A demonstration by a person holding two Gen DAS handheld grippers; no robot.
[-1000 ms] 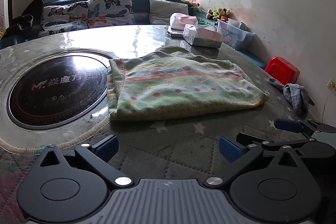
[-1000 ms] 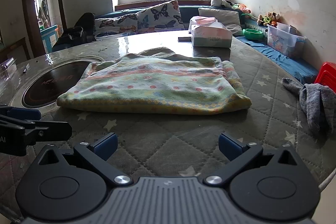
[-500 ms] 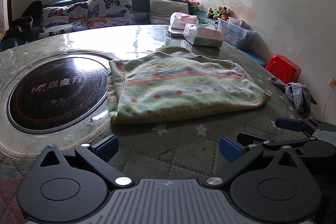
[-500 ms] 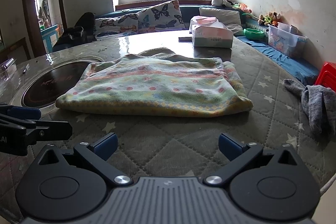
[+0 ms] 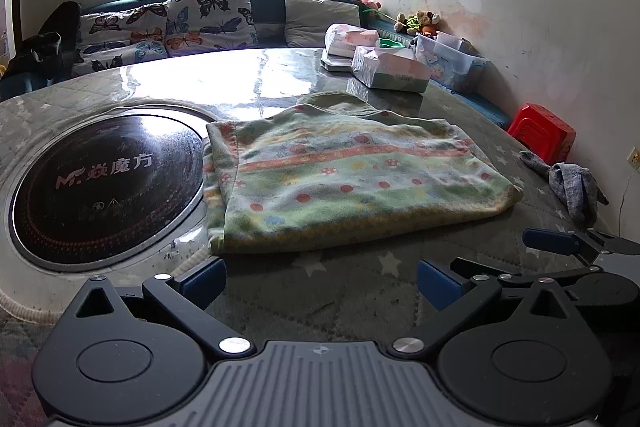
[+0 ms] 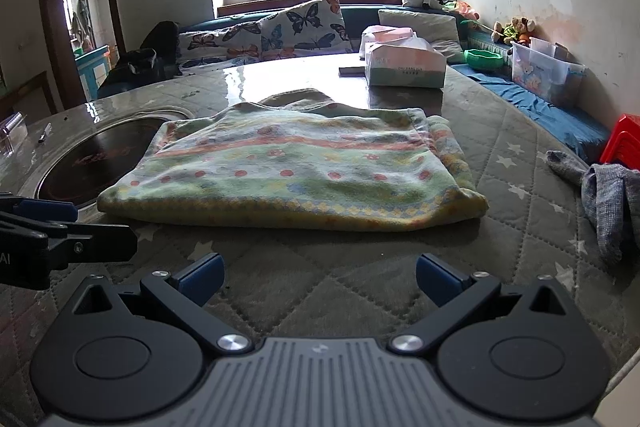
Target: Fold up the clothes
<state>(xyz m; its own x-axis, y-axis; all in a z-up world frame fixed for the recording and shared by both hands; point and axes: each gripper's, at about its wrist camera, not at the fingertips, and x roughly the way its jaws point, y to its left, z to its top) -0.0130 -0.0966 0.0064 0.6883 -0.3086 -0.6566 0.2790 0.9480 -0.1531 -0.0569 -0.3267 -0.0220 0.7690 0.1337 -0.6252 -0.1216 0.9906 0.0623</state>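
A folded green fleece garment (image 5: 344,179) with red stripes and dots lies flat on the quilted table; it also shows in the right wrist view (image 6: 296,171). My left gripper (image 5: 320,281) is open and empty, a little short of the garment's near edge. My right gripper (image 6: 318,279) is open and empty, also short of the near edge. Each gripper shows in the other's view, the right one at the right edge (image 5: 576,247) and the left one at the left edge (image 6: 60,227).
A round black induction cooktop (image 5: 100,187) is set in the table left of the garment. A grey cloth (image 6: 608,199) lies near the table's right edge. Tissue boxes (image 6: 404,65) stand at the far side. A red stool (image 5: 544,135) and a cushioned bench lie beyond.
Both grippers have edged slightly closer to the garment. The garment has not moved and both grippers stay open.
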